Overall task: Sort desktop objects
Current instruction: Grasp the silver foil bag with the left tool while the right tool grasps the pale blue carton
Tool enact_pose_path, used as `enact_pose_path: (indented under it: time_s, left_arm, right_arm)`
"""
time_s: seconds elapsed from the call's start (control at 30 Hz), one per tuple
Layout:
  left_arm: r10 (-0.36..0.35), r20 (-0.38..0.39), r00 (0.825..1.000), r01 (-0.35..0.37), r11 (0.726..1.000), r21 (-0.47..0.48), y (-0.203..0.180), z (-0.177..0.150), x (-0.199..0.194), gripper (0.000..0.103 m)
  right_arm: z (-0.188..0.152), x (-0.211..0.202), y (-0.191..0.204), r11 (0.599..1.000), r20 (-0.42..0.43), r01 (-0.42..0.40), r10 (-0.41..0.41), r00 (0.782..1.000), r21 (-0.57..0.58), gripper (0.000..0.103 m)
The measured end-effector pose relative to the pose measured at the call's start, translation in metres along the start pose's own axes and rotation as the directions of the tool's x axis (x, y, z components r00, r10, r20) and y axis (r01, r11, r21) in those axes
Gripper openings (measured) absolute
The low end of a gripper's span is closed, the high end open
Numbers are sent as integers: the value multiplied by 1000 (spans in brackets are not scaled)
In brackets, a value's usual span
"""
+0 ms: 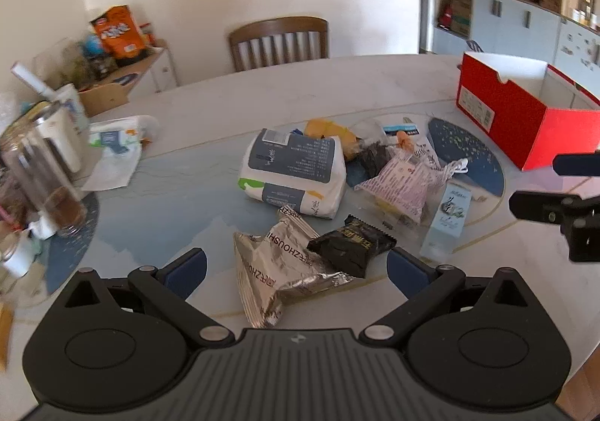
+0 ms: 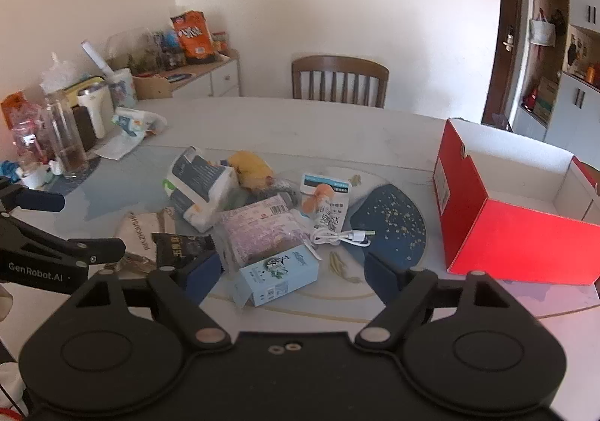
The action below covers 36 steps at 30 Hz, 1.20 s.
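Observation:
A pile of objects lies mid-table: a silver snack bag [image 1: 270, 271], a black snack packet [image 1: 352, 244], a white-and-grey tissue pack [image 1: 296, 173], a pink patterned pouch [image 1: 401, 181], a light blue box [image 1: 448, 222] and a yellow bag [image 1: 330, 132]. My left gripper [image 1: 296, 269] is open, its fingers either side of the silver bag and black packet. My right gripper [image 2: 292, 272] is open, straddling the light blue box [image 2: 273, 276]. An open red shoebox [image 2: 517, 211] stands to the right, empty.
A white USB cable [image 2: 341, 237] and a fan package [image 2: 326, 203] lie by the pile. Glass bottle [image 1: 45, 181], cups and a tissue pack [image 1: 116, 136] crowd the table's left side. A wooden chair [image 1: 279, 42] stands behind the table. Cabinets line the right.

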<state>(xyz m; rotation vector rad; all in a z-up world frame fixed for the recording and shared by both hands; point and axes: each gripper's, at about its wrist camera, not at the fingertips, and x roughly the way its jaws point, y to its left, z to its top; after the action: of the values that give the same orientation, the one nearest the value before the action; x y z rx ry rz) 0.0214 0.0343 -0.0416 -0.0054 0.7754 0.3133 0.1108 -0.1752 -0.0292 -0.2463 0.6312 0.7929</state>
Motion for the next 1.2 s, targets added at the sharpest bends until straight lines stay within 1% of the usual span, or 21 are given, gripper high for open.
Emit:
enact_pose_path:
  time_s: [0.17, 0.3, 0.37, 0.5, 0.73, 0.87, 0.93, 1.07, 1.17, 1.2]
  left_arm:
    - [-58, 5, 998, 57, 995, 82, 11, 0, 20, 103]
    - [-119, 8, 993, 117, 982, 146, 22, 1, 34, 103]
    - [-154, 3, 988, 150, 971, 187, 26, 2, 42, 103]
    - [-223, -3, 975, 215, 937, 274, 32, 2, 56, 103]
    - [-318, -48, 947, 312, 874, 372, 39, -1, 75, 103]
    - [-342, -73, 937, 341, 848, 405, 39, -6, 85, 103]
    - [-345, -82, 935, 347, 839, 419, 39, -9, 88, 102]
    - [-350, -78, 934, 348, 831, 434, 42, -13, 89, 102]
    - [-339, -75, 938, 336, 832, 441, 41, -14, 89, 102]
    - [-332, -74, 940, 329, 832, 447, 40, -15, 88, 102]
  right_arm:
    - [2, 17, 8, 998, -40, 44, -42, 998, 38, 80]
    - [5, 27, 14, 995, -61, 81, -77, 995, 62, 79]
    - [6, 33, 17, 993, -74, 96, -91, 993, 74, 79]
    - [7, 44, 23, 988, -101, 127, -117, 988, 91, 77]
    - [12, 68, 32, 978, -147, 190, -176, 973, 89, 75]
    - [15, 81, 34, 974, -171, 204, -185, 968, 98, 74]
    - [16, 88, 36, 973, -182, 212, -192, 964, 94, 74]
    - [15, 102, 37, 965, -222, 241, -214, 951, 104, 71]
    - [14, 107, 33, 960, -247, 245, -206, 947, 135, 70]
    - [15, 109, 33, 960, -255, 244, -204, 945, 138, 68]
